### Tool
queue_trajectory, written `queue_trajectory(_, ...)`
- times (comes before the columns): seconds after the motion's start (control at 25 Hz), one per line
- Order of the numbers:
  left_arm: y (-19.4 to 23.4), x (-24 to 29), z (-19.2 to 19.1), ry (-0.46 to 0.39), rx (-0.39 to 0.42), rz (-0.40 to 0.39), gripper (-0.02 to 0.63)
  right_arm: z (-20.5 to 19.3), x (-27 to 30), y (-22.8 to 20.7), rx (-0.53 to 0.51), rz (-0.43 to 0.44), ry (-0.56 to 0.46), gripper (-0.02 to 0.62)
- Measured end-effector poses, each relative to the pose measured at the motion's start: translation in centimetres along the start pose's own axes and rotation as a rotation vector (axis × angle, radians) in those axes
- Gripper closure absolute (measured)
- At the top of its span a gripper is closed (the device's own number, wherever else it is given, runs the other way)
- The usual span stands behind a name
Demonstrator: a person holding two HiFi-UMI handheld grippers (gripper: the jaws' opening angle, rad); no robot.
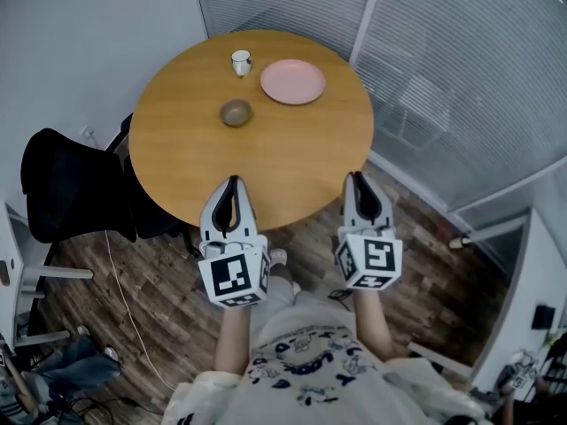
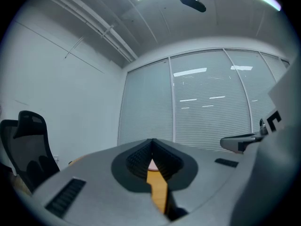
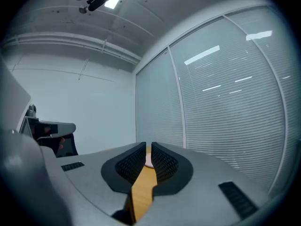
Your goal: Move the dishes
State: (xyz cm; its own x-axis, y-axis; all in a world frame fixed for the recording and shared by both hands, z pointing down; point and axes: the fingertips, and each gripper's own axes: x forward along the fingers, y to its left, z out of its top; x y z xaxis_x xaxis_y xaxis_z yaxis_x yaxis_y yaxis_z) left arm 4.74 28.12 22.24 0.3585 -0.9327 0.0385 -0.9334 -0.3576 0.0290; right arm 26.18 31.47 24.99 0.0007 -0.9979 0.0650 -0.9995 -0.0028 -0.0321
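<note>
Left gripper (image 1: 233,182) and right gripper (image 1: 356,177) hang at the near edge of the tabletop (image 1: 292,166), fingers (image 2: 136,161) closed, empty; beyond sit a bowl (image 1: 236,112), cup (image 1: 241,62) and pink plate (image 1: 292,81).

Near half of table (image 1: 266,171) open; bowl (image 1: 236,112), cup (image 1: 241,62), plate (image 1: 292,81) stand beyond

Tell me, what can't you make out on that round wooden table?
Small white cup: too small in the head view to see inside.
Brown round bowl: head view too, contents unclear.
Pink round plate: a sliver in the gripper views; left gripper and right gripper hide the rest.
</note>
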Motion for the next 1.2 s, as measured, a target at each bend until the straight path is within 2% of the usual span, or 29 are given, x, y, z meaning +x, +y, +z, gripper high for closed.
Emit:
queue_trajectory(0.28,-0.9,3.3,-1.1,0.019,0.001,-0.02,0.603,-0.9,2.6,-0.8,-0.005,0.013,0.024,0.574)
queue_trajectory(0.56,-0.8,9.6,-1.9,0.036,-0.031,-0.032,0.603,-1.3,7.8,-2.9,0.004,0.003,0.041,0.572)
queue_trajectory(0.76,-0.3,14.7,-2.4,0.055,-0.059,-0.045,0.603,-1.2,12.6,-3.9,-0.004,0.018,0.071,0.509)
queue_trajectory(1.2,1.0,24.5,-4.8,0.134,-0.109,-0.027,0.601,-2.6,22.2,-7.0,0.006,0.035,0.128,0.468)
